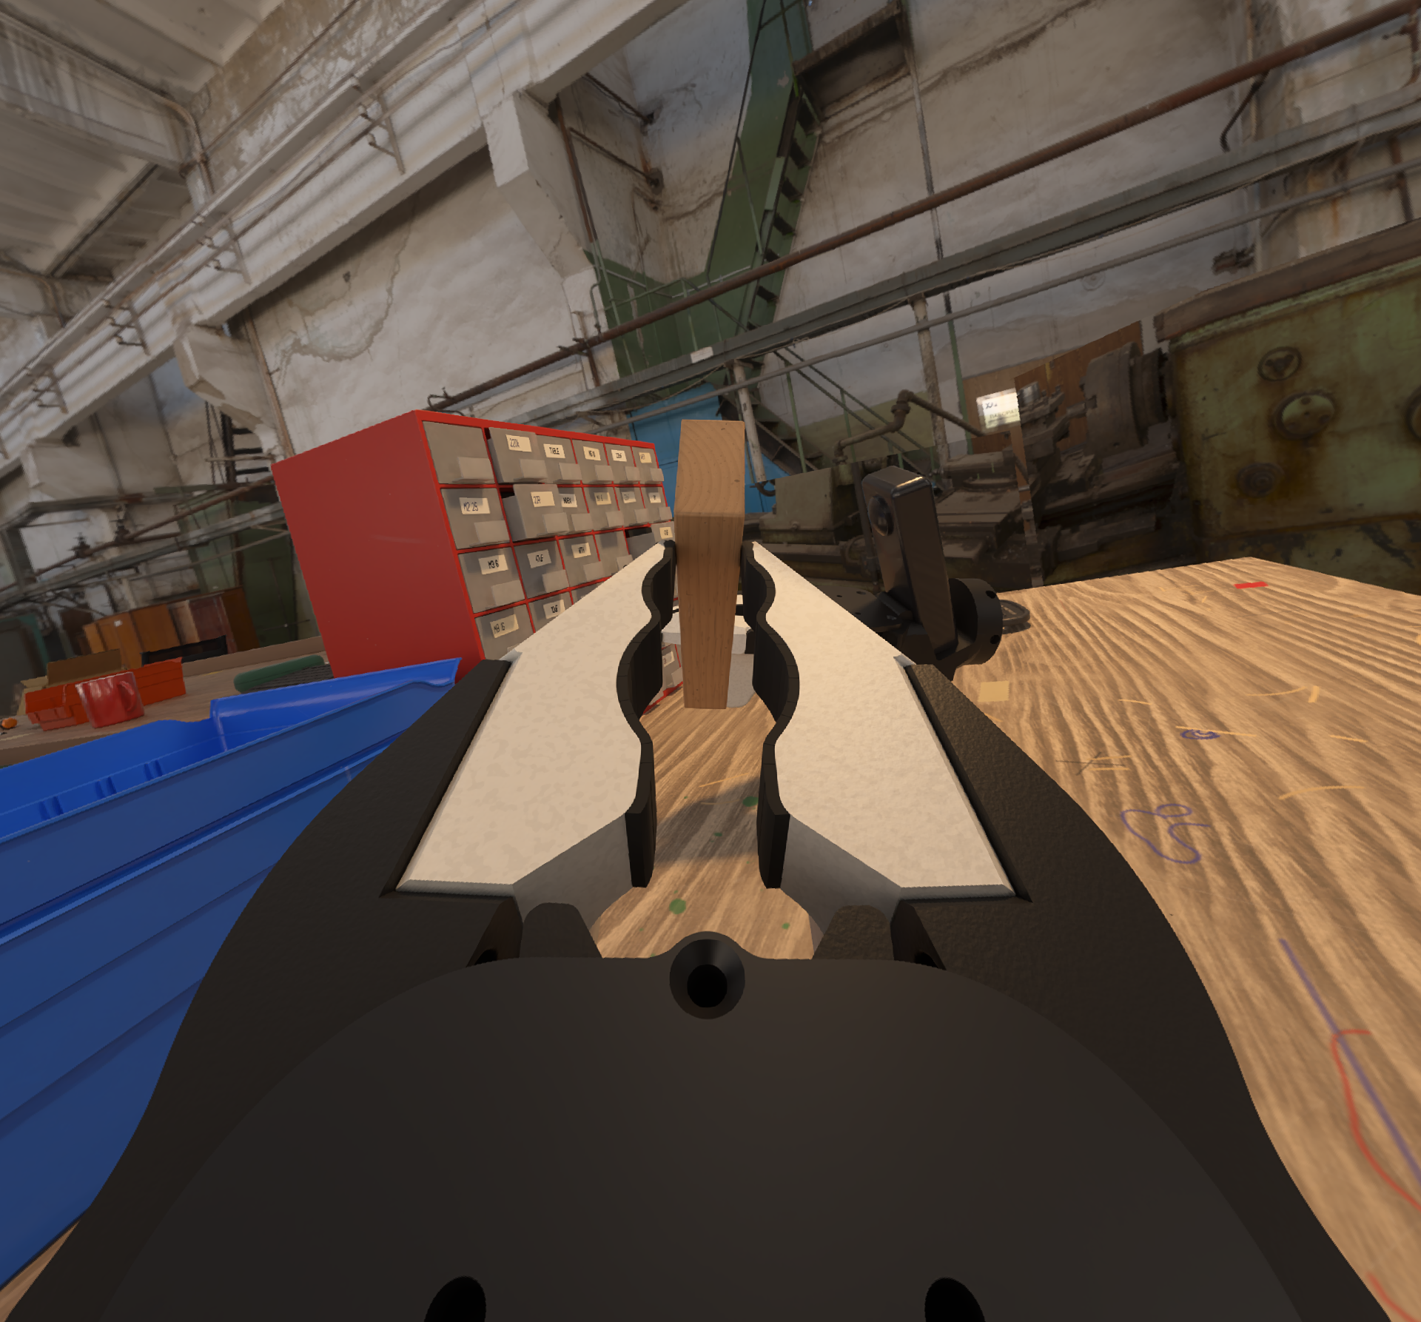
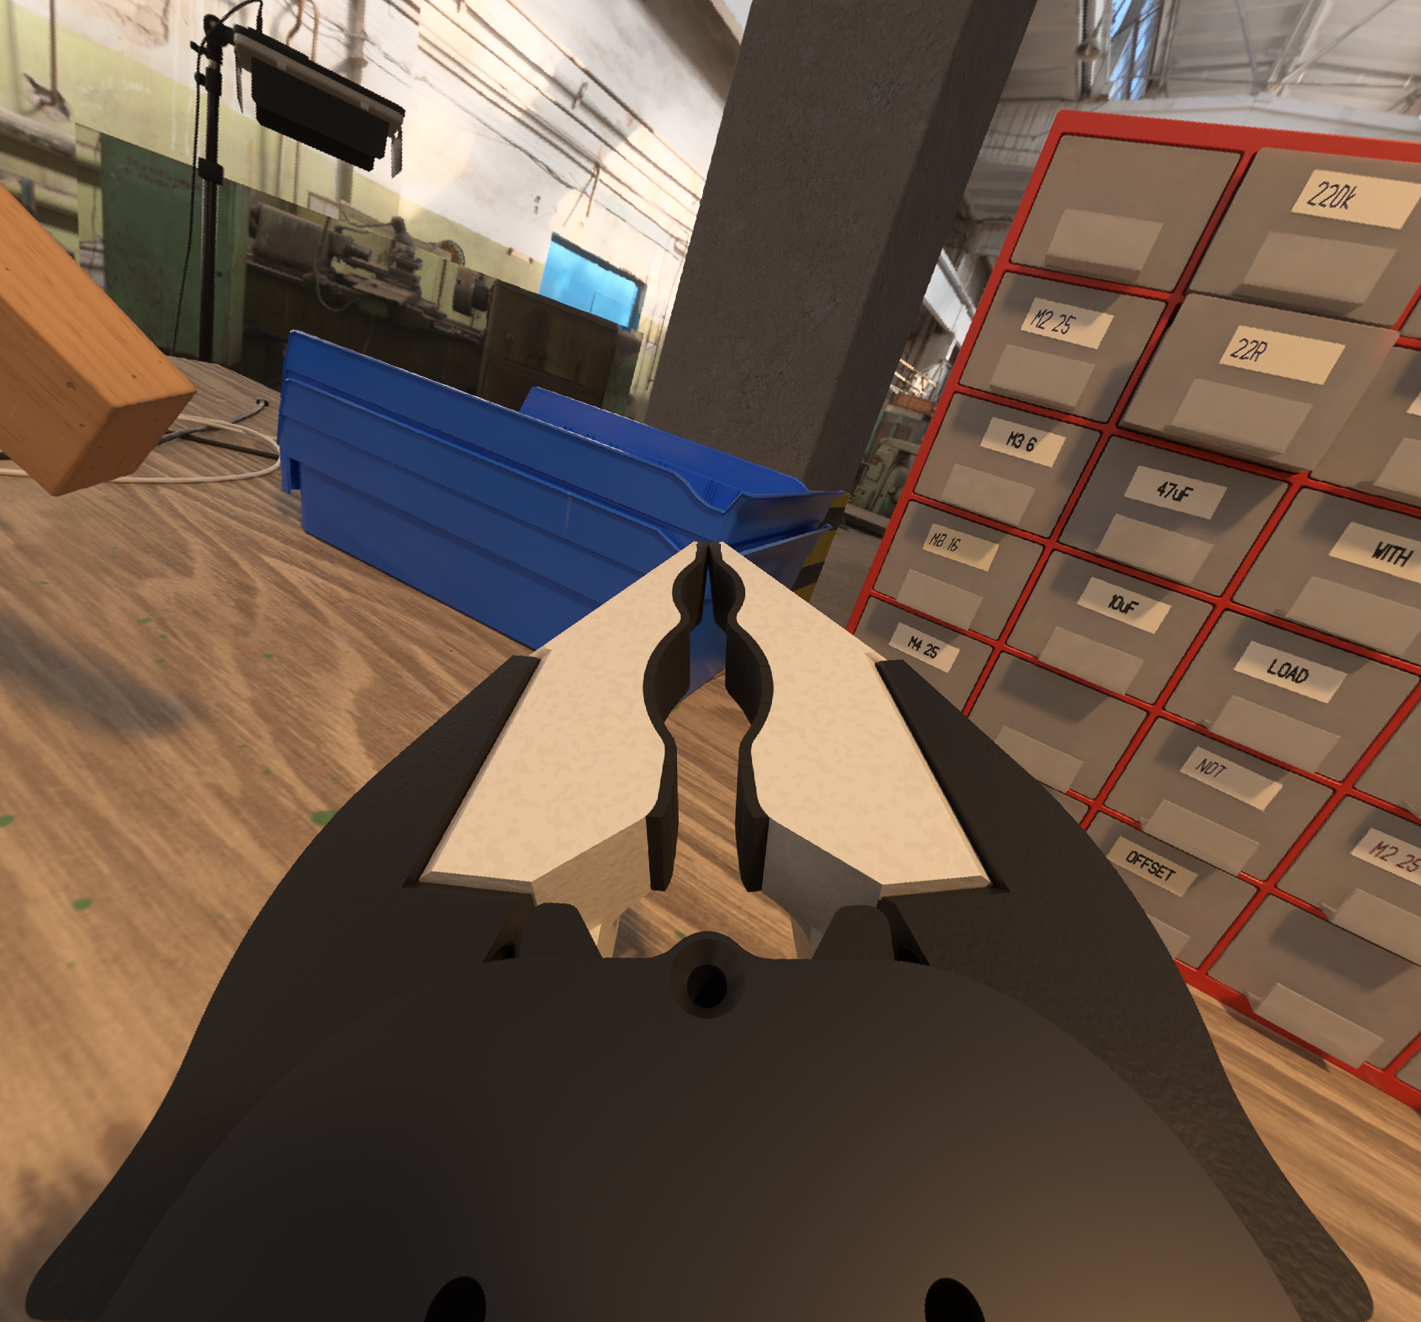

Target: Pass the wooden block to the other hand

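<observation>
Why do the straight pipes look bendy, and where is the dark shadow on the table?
Left wrist view: the wide lens bows the pipes near the edges; the block in the left gripper is sharp and evenly lit. Right wrist view: a soft dark shadow lies on the table below the block, warm light falls on the wall, and the cabinet leans from the same bending.

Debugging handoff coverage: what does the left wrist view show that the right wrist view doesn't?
Left wrist only: the left gripper shut on the wooden block, which is held upright off the table, a red mug, and the right gripper's body beyond.
Right wrist only: the right gripper shut and empty, a studio light on a stand, a grey pillar.
Both: the block, blue bins, red drawer cabinet, wooden table.
</observation>
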You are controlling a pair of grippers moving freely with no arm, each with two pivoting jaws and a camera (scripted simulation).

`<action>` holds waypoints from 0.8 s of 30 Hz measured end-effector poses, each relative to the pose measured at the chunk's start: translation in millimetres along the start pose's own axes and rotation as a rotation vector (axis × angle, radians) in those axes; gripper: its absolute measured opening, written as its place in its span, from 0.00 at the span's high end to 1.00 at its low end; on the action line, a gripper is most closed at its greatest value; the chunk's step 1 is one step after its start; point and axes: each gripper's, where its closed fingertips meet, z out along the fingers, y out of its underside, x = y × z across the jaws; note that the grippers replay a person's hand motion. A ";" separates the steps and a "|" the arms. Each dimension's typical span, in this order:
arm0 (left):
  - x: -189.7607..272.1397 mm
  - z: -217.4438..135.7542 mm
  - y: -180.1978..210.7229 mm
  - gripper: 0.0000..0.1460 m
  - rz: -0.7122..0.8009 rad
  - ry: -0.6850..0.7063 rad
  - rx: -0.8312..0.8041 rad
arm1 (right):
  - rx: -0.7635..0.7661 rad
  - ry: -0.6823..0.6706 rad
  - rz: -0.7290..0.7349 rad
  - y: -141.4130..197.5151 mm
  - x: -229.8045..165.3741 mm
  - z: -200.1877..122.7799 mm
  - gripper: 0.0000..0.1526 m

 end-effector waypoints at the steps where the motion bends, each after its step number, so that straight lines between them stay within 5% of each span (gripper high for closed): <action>1: 0.0 0.0 0.0 0.89 0.000 0.000 0.001 | 0.000 -0.001 0.000 0.0 -0.1 0.0 1.00; 24: 0.2 0.4 0.3 0.89 0.000 0.002 0.001 | -0.003 -0.012 -0.004 0.5 -2.2 0.5 1.00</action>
